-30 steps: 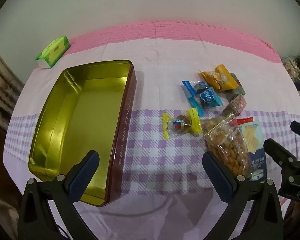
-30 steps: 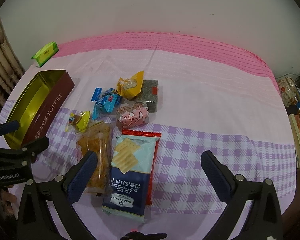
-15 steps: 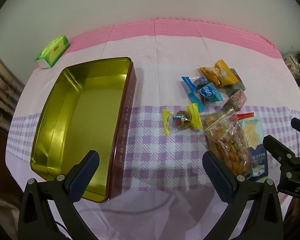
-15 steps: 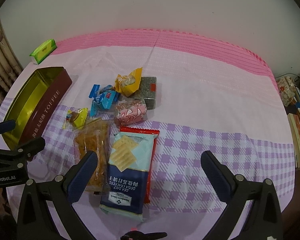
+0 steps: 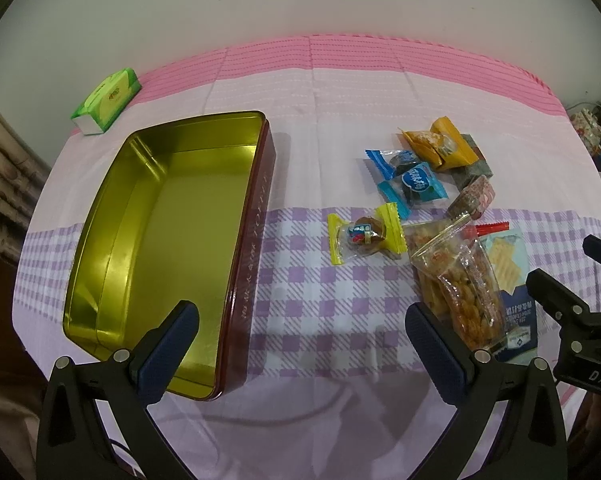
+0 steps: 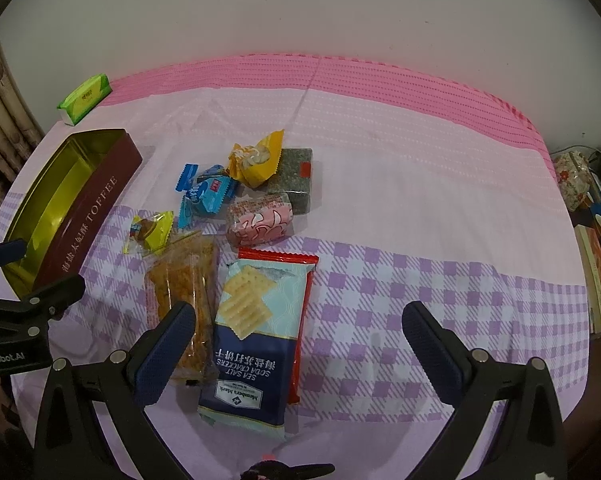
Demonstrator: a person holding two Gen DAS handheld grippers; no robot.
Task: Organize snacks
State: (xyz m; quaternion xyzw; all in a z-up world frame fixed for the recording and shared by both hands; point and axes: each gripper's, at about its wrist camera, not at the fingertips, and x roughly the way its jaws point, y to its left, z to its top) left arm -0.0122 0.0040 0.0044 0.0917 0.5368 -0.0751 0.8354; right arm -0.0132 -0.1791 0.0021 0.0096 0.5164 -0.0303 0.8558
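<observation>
Hovering wide-jawed and empty, the left gripper (image 5: 300, 332) faces the empty toffee tin (image 5: 160, 240) — keep it clear. Right gripper (image 6: 296, 336), equally agape, should drop squarely over the soda crackers packet (image 6: 256, 332), right of the tin.

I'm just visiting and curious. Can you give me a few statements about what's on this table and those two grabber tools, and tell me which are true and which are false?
1. The tin already holds several snacks. False: its gold inside is bare.
2. Both the left gripper and the right gripper have their jaws spread wide, holding nothing. True.
3. The cracker packet lies beside a clear bag of fried snacks. True.
4. The green tissue pack sits inside the tin. False: it lies on the tablecloth beyond the tin's far corner.
5. The yellow-ended candy is the snack lying nearest the tin. True.
</observation>
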